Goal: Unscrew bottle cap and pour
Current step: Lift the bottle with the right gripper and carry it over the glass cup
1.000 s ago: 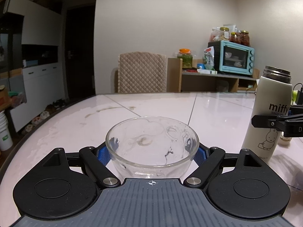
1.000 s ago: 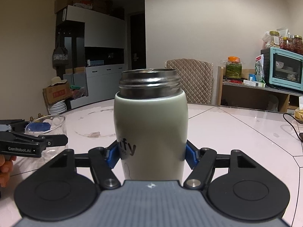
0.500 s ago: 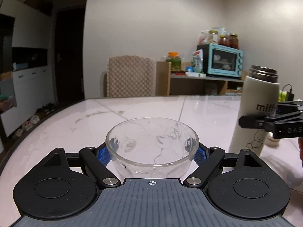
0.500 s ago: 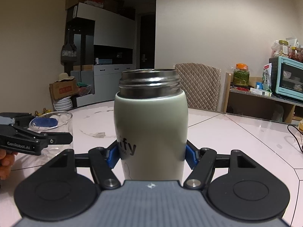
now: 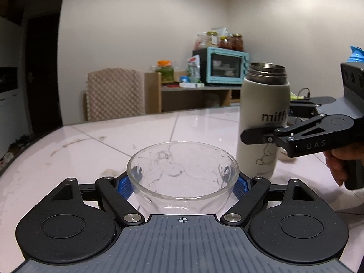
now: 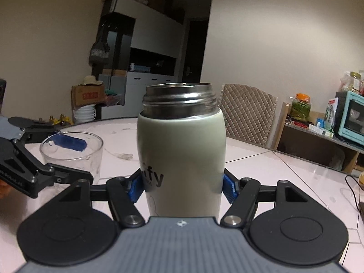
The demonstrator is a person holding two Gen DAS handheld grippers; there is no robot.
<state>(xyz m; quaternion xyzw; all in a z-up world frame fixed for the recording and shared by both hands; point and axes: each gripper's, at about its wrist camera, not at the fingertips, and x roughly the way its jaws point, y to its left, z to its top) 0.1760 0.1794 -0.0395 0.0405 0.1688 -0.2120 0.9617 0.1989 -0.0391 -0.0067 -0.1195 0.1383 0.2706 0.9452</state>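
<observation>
On the left, the left gripper point(image 5: 183, 183) has its blue-padded fingers point(image 5: 124, 185) closed around a clear, empty-looking glass cup point(image 5: 183, 170), upright low over the pale tiled tabletop point(image 5: 91, 150). Just to its right, close but apart from it, stands the cream bottle point(image 6: 182, 157), upright, its cap off and its steel threaded mouth point(image 6: 180, 97) open. The right gripper point(image 6: 182, 188) has its fingers point(image 6: 229, 190) clamped on the bottle's lower body; whether the base touches the tabletop cannot be told. The cap is not clearly in view.

Judging from this, pouring is the step in hand. To do it well, bring the mouth over the cup's rim, tilt slowly toward the left, keep the cup level and steady, and hold the grip firm on the smooth wall.
</observation>
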